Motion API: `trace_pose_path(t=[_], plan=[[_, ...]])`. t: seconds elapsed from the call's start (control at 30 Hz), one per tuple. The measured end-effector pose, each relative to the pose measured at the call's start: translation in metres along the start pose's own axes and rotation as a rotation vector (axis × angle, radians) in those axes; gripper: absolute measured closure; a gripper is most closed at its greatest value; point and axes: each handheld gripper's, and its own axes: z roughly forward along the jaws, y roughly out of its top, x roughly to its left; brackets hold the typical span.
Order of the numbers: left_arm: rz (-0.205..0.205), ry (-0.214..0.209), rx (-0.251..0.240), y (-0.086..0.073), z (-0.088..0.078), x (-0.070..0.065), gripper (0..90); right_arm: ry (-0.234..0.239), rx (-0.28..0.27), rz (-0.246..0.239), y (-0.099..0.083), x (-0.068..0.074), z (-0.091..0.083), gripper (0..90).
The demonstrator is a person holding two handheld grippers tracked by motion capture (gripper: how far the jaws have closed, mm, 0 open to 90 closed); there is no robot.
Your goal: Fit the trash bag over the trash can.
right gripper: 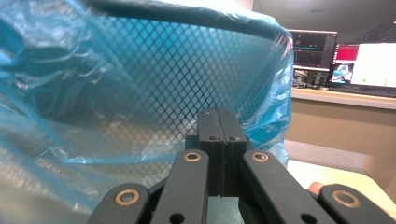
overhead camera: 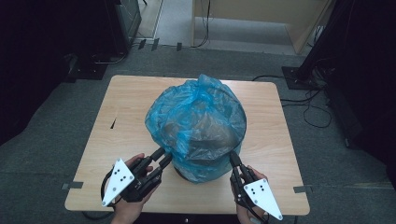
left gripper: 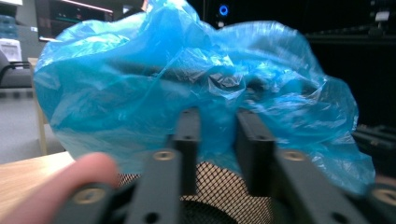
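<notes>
A blue plastic bag is draped over a black mesh bin that stands mid-table. Its crumpled film hangs down past the bin's rim on every side. My left gripper is at the bag's near-left hem, open, and its two jaws straddle a fold of the film. My right gripper is at the near-right hem. Its jaws are pressed together on the bag's thin film, with the mesh wall showing through just behind it.
The bin stands on a light wooden table with bare wood to the left, right and back. Grey carpet with cables surrounds the table. Dark stands and equipment line both sides, and monitors glow on a desk behind.
</notes>
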Motion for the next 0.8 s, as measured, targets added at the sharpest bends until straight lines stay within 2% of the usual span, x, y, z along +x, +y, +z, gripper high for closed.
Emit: trace_pose_path(t=[0.07, 0.1, 0.17, 0.2, 0.27, 0.47, 0.6, 0.73, 0.8], plan=[[0.01, 0.023, 0.024, -0.002, 0.002, 0.004, 84.8, 0.016, -0.006, 0.006, 0.0, -0.002, -0.001, 86.6], [0.005, 0.031, 0.032, -0.003, 0.003, 0.007, 87.0, 0.022, -0.014, 0.01, 0.0, -0.003, -0.002, 80.7], [-0.009, 0.056, 0.047, -0.005, 0.004, 0.015, 88.2, 0.048, -0.065, 0.045, 0.001, -0.008, -0.006, 69.7], [-0.017, 0.07, 0.055, -0.006, 0.004, 0.019, 88.4, 0.046, -0.088, 0.056, 0.002, -0.01, -0.008, 66.6], [-0.032, 0.094, 0.074, -0.007, 0.005, 0.028, 88.5, 0.011, -0.109, 0.054, 0.004, -0.015, -0.01, 62.7], [-0.057, 0.176, 0.115, -0.008, 0.015, 0.05, 88.2, -0.067, -0.129, 0.07, 0.014, -0.035, -0.01, 60.3], [-0.054, 0.209, 0.146, -0.009, 0.027, 0.063, 87.9, -0.087, -0.131, 0.055, 0.023, -0.049, -0.001, 59.1], [-0.049, 0.239, 0.194, -0.014, 0.042, 0.077, 88.0, -0.079, -0.103, 0.086, 0.03, -0.065, 0.015, 58.3], [-0.054, 0.24, 0.204, -0.016, 0.046, 0.082, 87.4, -0.048, -0.075, 0.124, 0.031, -0.073, 0.024, 57.8]])
